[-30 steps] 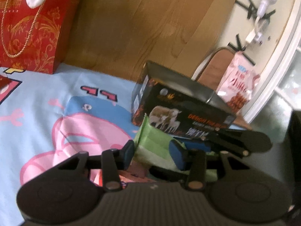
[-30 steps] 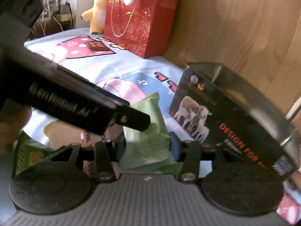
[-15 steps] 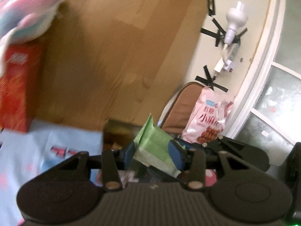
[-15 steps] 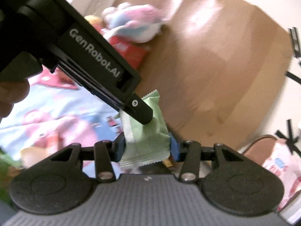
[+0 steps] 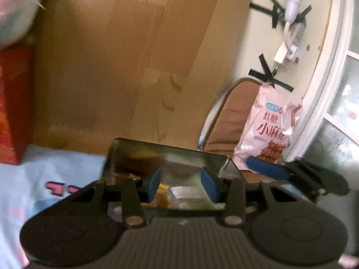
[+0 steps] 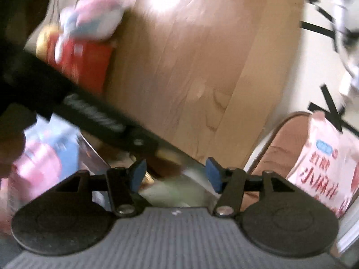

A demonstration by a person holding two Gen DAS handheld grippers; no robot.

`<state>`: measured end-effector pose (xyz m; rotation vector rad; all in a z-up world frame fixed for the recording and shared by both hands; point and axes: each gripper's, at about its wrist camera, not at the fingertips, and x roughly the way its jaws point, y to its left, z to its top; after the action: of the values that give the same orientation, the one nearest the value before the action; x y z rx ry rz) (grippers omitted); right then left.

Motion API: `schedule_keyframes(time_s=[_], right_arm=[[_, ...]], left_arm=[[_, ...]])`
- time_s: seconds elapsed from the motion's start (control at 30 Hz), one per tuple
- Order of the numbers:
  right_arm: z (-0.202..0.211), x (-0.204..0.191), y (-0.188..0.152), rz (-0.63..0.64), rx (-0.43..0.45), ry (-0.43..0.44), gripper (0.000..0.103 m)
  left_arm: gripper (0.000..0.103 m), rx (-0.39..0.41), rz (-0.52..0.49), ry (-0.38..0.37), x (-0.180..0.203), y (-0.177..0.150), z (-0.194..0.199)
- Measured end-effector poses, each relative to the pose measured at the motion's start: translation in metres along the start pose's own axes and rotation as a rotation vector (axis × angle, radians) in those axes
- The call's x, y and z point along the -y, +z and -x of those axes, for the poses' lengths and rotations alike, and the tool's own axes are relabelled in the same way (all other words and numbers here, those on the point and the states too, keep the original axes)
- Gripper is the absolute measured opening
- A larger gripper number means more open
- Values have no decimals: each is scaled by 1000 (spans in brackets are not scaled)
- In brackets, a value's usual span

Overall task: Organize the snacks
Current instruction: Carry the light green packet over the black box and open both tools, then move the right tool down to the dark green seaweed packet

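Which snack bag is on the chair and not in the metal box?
The big pink bag with red lettering, propped on the brown chair to the right of the metal box. The smaller packets lie inside the box.

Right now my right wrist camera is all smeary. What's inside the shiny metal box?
Observer: In the left wrist view, the shiny metal box holds small orange-wrapped snacks.
Operator: Anything else in there?
Observer: Yes, a pale flat packet lies next to them.
Operator: Is the left gripper pinching it?
Observer: No. The left gripper hangs open over the box, its blue pads apart with nothing pressed between them.
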<state>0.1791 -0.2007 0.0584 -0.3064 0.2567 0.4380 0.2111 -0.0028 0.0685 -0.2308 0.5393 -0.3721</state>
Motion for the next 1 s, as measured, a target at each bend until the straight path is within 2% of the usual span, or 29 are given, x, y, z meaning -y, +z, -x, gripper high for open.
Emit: schedule_keyframes(time_s=[0.1, 0.23, 0.33, 0.4, 0.5, 0.6, 0.67, 0.73, 0.83, 0.93, 1.0], right_arm=[[26, 16, -14, -118, -12, 5, 60], [60, 40, -54, -365, -135, 21, 59], [59, 44, -82, -513, -233, 58, 54], [57, 40, -90, -536, -262, 60, 52], [50, 35, -88, -548, -252, 95, 52], [37, 34, -93, -574, -283, 172, 52], [40, 27, -94, -555, -261, 182, 53], [51, 15, -89, -529, -263, 214, 52], [71, 0, -91, -549, -268, 310, 52], [96, -21, -93, -515, -267, 392, 52], [108, -30, -93, -496, -262, 411, 52]], left_arm=[[40, -24, 20, -16, -4, -9, 22], [40, -93, 31, -50, 3, -27, 33], [40, -165, 63, -87, 9, -43, 28], [40, -203, 80, -80, 11, -53, 23], [40, -249, 137, -83, 5, -65, 24], [40, -259, 164, -75, 0, -70, 34], [40, -262, 160, -71, -1, -75, 42], [40, -272, 146, -73, 0, -80, 49], [40, -286, 134, -85, 1, -92, 60], [40, -287, 132, -104, -1, -103, 71], [40, -286, 134, -116, -1, -108, 77]])
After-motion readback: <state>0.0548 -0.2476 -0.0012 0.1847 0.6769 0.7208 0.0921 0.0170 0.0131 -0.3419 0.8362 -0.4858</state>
